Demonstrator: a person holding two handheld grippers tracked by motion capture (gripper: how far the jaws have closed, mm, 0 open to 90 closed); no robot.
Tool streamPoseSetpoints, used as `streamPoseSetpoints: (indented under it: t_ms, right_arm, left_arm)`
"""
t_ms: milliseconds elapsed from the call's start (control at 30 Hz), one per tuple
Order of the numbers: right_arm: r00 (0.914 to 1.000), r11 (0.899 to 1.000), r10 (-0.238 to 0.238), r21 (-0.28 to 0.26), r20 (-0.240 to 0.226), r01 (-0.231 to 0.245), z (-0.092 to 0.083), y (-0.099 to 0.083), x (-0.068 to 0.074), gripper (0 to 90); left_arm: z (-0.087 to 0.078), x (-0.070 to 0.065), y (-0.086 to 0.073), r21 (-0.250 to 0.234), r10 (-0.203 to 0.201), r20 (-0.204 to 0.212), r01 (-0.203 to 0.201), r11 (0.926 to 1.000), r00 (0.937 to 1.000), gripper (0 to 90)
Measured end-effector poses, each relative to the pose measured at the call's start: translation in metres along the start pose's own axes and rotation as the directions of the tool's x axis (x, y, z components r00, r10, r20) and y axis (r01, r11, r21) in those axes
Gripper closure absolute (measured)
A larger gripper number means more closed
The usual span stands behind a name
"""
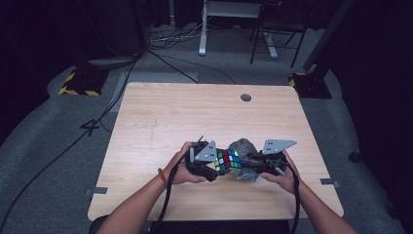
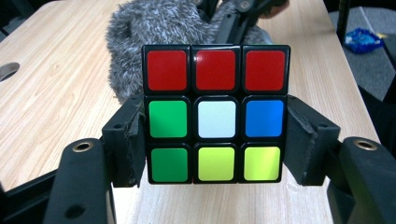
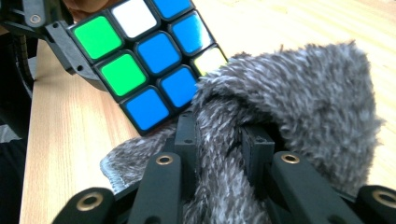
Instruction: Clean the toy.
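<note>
Two grippers share the work near the lower middle of the high view: the left gripper (image 1: 210, 165) is clamped on a Rubik's cube (image 1: 227, 160), its pads pressing the cube's two sides, and the right gripper (image 1: 253, 163) is pinched tight on a fold of grey fuzzy cloth (image 1: 242, 147), which drapes over its jaws. In the left gripper view the cube (image 2: 215, 114) sits square at centre frame, red row on top, with the cloth (image 2: 140, 37) behind it at the upper left. In the right gripper view the cloth (image 3: 299, 107) bunches across the right half of the frame and meets the cube's blue face (image 3: 159, 70) at upper left. The step looks like wiping the cube. To do it well, I would keep the cube steady in its clamp, press the bunched cloth flat against one face, and stroke across the stickers rather than poking with the jaw tips. Watch that the pressure does not twist a layer or push the cube out sideways above the wooden table (image 1: 160, 122).
</note>
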State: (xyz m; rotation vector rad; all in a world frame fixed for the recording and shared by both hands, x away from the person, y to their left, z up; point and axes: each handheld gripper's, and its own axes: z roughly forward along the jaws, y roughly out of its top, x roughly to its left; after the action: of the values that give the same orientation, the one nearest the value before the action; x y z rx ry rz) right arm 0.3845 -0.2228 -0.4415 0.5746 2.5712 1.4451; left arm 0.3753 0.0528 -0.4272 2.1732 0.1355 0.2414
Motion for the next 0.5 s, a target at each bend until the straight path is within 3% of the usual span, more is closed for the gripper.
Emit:
streamPoseSetpoints:
  t_ms: [100, 200, 500]
  right_arm:
    - [0.9990, 0.998, 0.037, -0.040, -0.022, -0.038, -0.004, -0.001, -0.004, 73.5]
    - [0.9990, 0.997, 0.039, -0.072, -0.022, -0.041, -0.008, 0.002, -0.004, 73.5]
    - [0.9997, 0.992, -0.006, -0.128, -0.023, 0.003, -0.014, 0.014, 0.007, 73.6]
  left_arm:
    - [0.004, 0.001, -0.003, 0.012, -0.017, -0.002, 0.017, 0.9998, 0.9998, 33.3]
    - [0.009, 0.002, -0.006, 0.030, -0.025, 0.002, 0.025, 0.9992, 0.9997, 33.0]
    - [0.022, -0.003, -0.007, 0.128, 0.017, -0.034, -0.013, 0.9917, 0.9993, 33.0]
